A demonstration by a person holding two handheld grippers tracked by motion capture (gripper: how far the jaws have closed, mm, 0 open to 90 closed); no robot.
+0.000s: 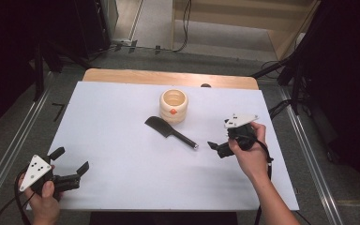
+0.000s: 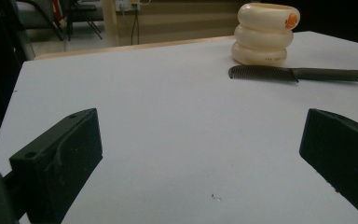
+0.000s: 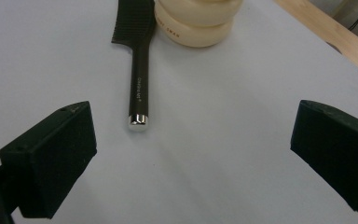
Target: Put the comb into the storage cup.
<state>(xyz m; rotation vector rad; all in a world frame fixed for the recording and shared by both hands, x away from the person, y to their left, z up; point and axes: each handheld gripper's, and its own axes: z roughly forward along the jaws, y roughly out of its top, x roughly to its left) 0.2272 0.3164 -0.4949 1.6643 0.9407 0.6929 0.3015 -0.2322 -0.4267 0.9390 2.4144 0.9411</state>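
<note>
Fingers of right gripper (image 3: 191,154) and left gripper (image 2: 200,154) apart, comb (image 3: 137,60) touching cream ringed pot (image 3: 198,21), bare white table (image 1: 122,159) between

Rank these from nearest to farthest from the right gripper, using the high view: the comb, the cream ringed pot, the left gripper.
1. Comb: just left of the right gripper.
2. Cream ringed pot: beyond the comb, toward the table's far edge.
3. Left gripper: at the near left corner.

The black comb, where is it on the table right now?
In the high view the black comb lies flat near the table's middle, its toothed end beside the cream ringed cup, its handle tip pointing toward the open right claw.
</note>
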